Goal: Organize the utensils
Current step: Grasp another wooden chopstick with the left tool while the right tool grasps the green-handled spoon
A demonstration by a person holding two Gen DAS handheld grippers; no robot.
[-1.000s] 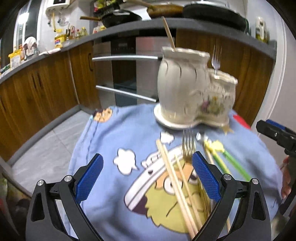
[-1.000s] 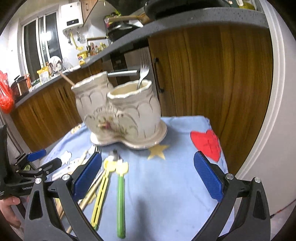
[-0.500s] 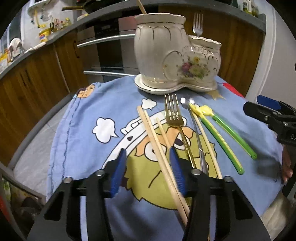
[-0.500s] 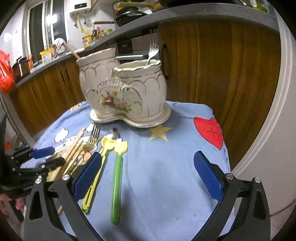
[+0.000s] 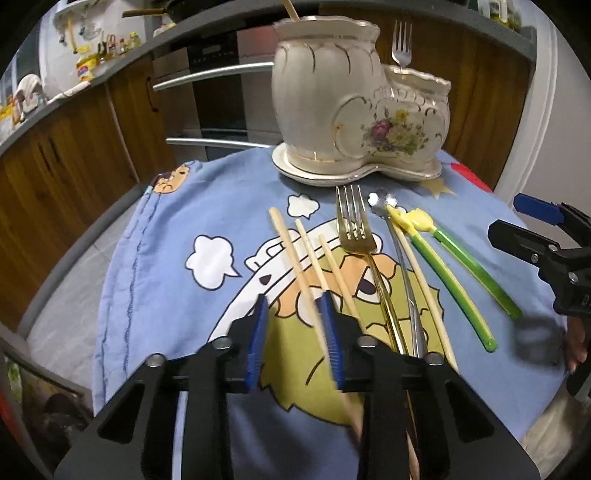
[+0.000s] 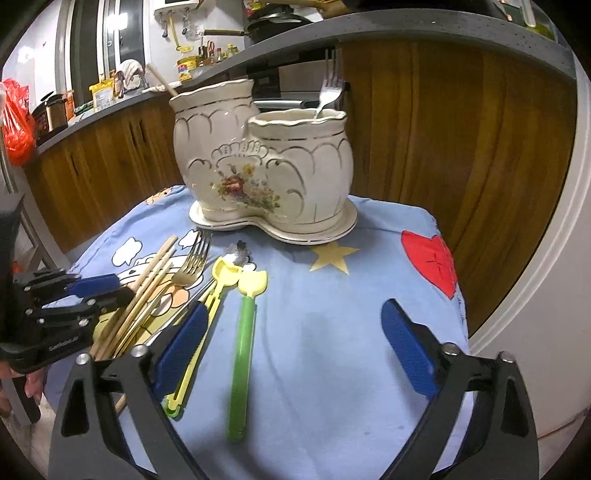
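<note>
A cream ceramic holder (image 5: 354, 122) (image 6: 258, 166) with two pots stands at the back of the blue cartoon cloth (image 5: 166, 258). Its tall pot holds a chopstick (image 5: 291, 9), its low pot a fork (image 6: 328, 92). On the cloth lie several wooden chopsticks (image 5: 291, 251), a gold fork (image 5: 356, 229), a silver spoon (image 5: 382, 197) and two yellow-headed, green-handled utensils (image 5: 443, 280). My left gripper (image 5: 293, 332) (image 6: 118, 290) is closing around the leftmost chopstick, which runs along its right pad. My right gripper (image 6: 295, 347) (image 5: 506, 216) is wide, closing slightly, with the green utensil (image 6: 242, 350) between its pads.
Wooden cabinets (image 6: 443, 129) and an oven (image 5: 221, 103) stand close behind the small table. A grey counter above carries pans and jars. A white door frame (image 6: 546, 258) borders the right side. A person's hand (image 6: 31, 384) holds the left gripper.
The left jaws have narrowed from wide to a small gap around the leftmost chopstick, and that view has tipped downward. The right jaws have narrowed a little over the green utensil.
</note>
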